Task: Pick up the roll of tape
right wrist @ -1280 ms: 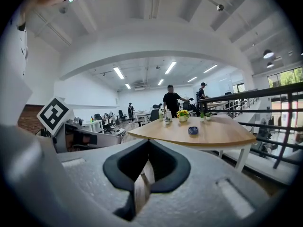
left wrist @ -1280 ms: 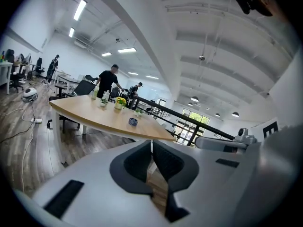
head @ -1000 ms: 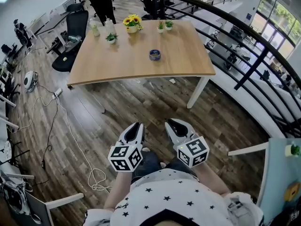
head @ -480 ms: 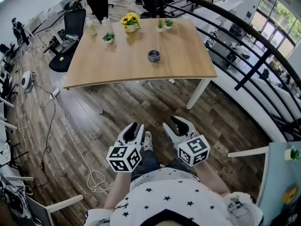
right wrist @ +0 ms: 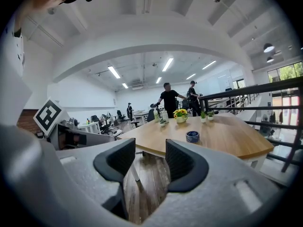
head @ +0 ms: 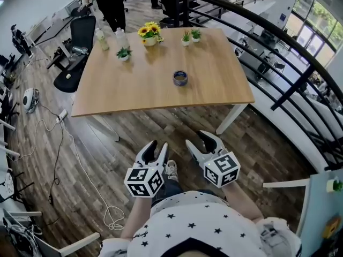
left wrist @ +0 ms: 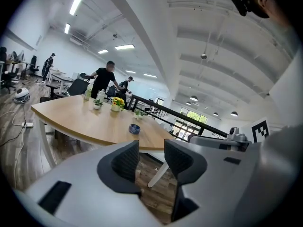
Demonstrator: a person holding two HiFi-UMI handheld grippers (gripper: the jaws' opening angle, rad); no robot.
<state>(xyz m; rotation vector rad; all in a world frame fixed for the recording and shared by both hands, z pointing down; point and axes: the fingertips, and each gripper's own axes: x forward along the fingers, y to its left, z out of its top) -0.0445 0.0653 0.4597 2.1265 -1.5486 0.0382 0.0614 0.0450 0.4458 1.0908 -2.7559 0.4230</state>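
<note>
The roll of tape (head: 180, 78), a small dark blue ring, lies flat near the middle of the wooden table (head: 139, 87). It also shows in the left gripper view (left wrist: 134, 128) and the right gripper view (right wrist: 192, 136), far ahead of the jaws. Both grippers hang side by side over the wooden floor, short of the table's near edge. My left gripper (head: 157, 146) is open, its jaws having just been opening, with nothing between them (left wrist: 151, 148). My right gripper (head: 198, 140) is likewise open and empty (right wrist: 150, 150) after just opening.
A pot of yellow flowers (head: 149, 32), small potted plants (head: 124, 53) and bottles (head: 99, 35) stand along the table's far side. A black chair (head: 79, 39) and a standing person (head: 112, 4) are beyond it. A black railing (head: 284, 58) runs on the right. A white cable (head: 80, 154) lies on the floor.
Both grippers' jaws have opened wide. The table and tape roll have come nearer in the head view as I moved forward.
</note>
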